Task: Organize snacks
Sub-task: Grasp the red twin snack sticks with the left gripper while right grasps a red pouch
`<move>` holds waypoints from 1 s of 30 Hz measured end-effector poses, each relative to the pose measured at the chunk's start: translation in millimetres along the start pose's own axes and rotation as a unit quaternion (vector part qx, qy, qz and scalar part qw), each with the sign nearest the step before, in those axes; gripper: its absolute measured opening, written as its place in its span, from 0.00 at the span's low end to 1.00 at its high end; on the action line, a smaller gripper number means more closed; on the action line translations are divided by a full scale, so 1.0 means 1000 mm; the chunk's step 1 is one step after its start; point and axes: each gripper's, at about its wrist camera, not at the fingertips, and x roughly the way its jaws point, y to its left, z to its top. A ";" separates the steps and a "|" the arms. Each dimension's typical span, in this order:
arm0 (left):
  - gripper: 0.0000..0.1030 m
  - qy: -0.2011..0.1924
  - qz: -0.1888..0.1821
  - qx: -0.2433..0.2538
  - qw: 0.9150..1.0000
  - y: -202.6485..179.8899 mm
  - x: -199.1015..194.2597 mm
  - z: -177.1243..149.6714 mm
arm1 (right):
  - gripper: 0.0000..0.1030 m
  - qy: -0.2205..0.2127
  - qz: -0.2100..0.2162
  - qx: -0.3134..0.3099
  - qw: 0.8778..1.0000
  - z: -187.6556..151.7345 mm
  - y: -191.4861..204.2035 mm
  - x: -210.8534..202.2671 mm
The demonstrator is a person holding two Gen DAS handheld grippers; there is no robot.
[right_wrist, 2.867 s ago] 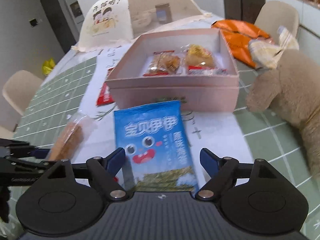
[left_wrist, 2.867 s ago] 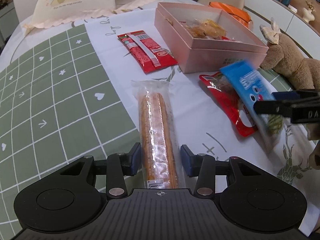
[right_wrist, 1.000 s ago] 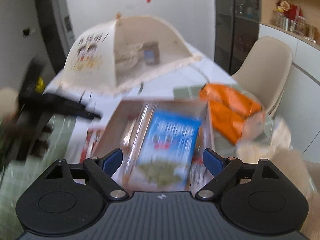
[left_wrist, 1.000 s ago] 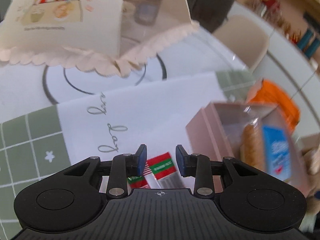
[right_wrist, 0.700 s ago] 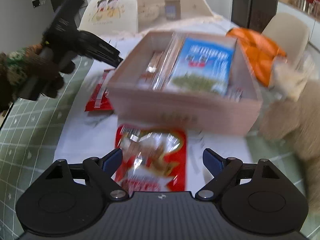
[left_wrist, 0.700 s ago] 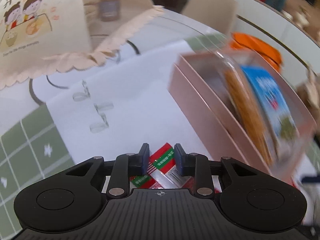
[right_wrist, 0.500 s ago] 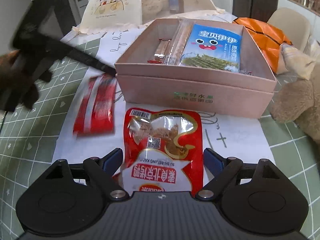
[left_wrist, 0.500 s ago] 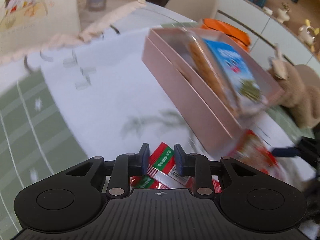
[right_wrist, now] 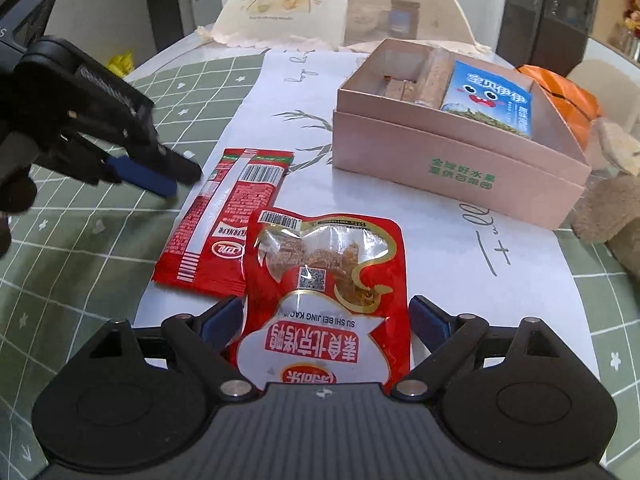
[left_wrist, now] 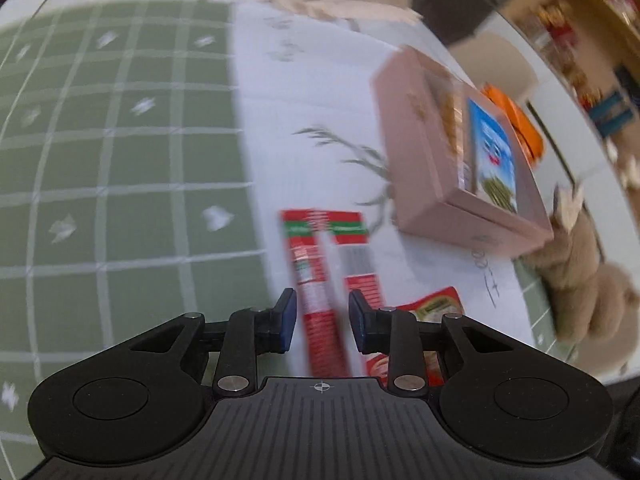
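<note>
Your left gripper point(left_wrist: 322, 322) hovers over the long red snack packet point(right_wrist: 224, 222), jaws opening, not pressing it. Your right gripper point(right_wrist: 325, 326) has its jaws spread wide astride the red windowed pouch point(right_wrist: 326, 292) lying on the desk point(right_wrist: 80, 240), near the pink box point(right_wrist: 452, 168) holding the blue packet point(right_wrist: 490, 98).

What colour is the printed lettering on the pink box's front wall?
Green, on the pink box; clearest in the right wrist view.

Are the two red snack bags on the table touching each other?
Touching. The right wrist view shows the red windowed pouch overlapping the flat red barcode packet's corner.
</note>
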 end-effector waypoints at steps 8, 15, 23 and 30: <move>0.46 -0.014 0.108 0.185 0.977 -0.063 0.020 -0.013 | 0.91 -0.014 -0.035 0.037 0.999 -0.019 -0.018 -0.012; 0.55 0.010 0.082 0.135 0.987 -0.054 0.025 -0.003 | 1.00 -0.050 -0.081 0.087 0.992 -0.036 -0.039 -0.016; 0.65 0.010 0.105 0.191 0.976 -0.076 0.037 -0.007 | 1.00 -0.058 -0.083 0.087 0.991 -0.038 -0.038 -0.016; 0.56 0.002 0.094 0.194 0.977 -0.065 0.024 -0.017 | 1.00 -0.058 -0.082 0.087 0.991 -0.039 -0.037 -0.016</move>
